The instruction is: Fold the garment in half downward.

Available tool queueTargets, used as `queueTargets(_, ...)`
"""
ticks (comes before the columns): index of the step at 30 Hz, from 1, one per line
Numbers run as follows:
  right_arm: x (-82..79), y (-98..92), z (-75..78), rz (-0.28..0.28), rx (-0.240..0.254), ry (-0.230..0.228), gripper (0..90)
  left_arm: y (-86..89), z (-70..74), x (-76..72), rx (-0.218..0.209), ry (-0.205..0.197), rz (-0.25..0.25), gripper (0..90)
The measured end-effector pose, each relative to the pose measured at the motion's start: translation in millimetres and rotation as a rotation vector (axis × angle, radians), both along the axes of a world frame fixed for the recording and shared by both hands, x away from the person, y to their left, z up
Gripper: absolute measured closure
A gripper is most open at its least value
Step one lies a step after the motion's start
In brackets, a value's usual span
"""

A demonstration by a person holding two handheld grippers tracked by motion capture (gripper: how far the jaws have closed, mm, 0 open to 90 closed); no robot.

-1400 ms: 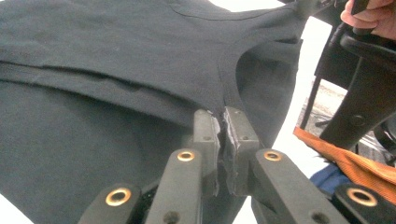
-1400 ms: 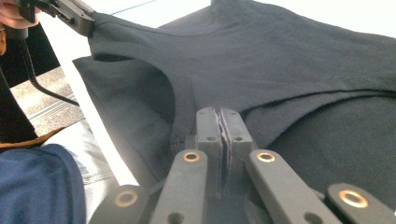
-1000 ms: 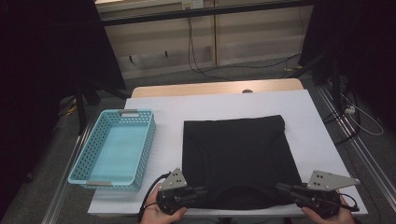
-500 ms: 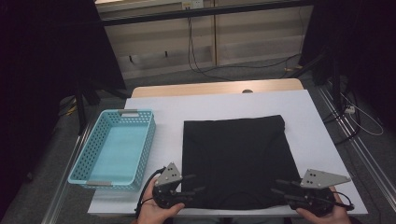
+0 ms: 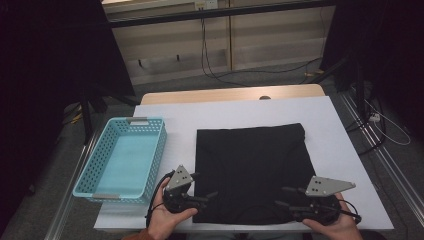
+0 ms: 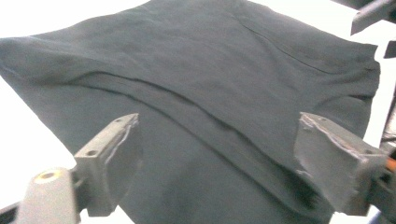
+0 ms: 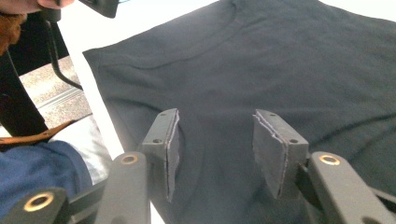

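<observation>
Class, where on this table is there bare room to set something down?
Free: the white strip between basket and black cloth, the band behind the cloth, and the strip right of it. Crowded: the near edge, where both tongs sit.

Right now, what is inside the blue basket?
The blue basket looks empty: its pale floor shows bare in the high view. Its near wall hides a thin strip of floor. The black garment lies outside it on the table.

No legible text, labels, brands or numbers on any surface; cloth, basket and worktop all unmarked.
</observation>
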State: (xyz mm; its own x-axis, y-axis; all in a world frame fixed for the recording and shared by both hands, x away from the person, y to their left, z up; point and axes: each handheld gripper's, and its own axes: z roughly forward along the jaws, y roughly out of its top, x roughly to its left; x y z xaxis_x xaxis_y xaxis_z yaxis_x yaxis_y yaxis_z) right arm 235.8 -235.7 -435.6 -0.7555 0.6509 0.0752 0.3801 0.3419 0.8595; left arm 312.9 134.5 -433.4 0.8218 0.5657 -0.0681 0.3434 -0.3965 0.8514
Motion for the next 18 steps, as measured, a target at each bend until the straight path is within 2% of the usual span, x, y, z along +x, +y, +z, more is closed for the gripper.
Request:
queueTargets(3, 1.4, 8.7, 0.0, 0.004, 0.01, -0.017, 47.7, -1.0, -1.5, 7.0, 0.008, -0.003, 0.013, 8.3)
queueTargets(7, 5.0, 21.2, -1.1, 0.008, 0.017, -0.033, 44.5, 0.4, 0.4, 13.6, -0.004, -0.04, 0.012, 4.9)
queueTargets(11, 12.4, 30.3, -4.7, 0.006, 0.023, -0.017, 42.0, 0.3, 3.6, 22.7, -0.029, -0.047, 0.024, 10.0)
queueTargets(14, 17.7, 37.5, -8.9, 0.01, 0.012, 0.008, 39.8, -2.8, 3.7, 30.6, -0.031, -0.044, 0.038, 7.0)
queueTargets(18, 21.0, 48.2, -11.0, 0.034, 0.004, -0.005, 39.0, -6.3, 3.0, 41.9, -0.029, -0.042, 0.052, 7.0)
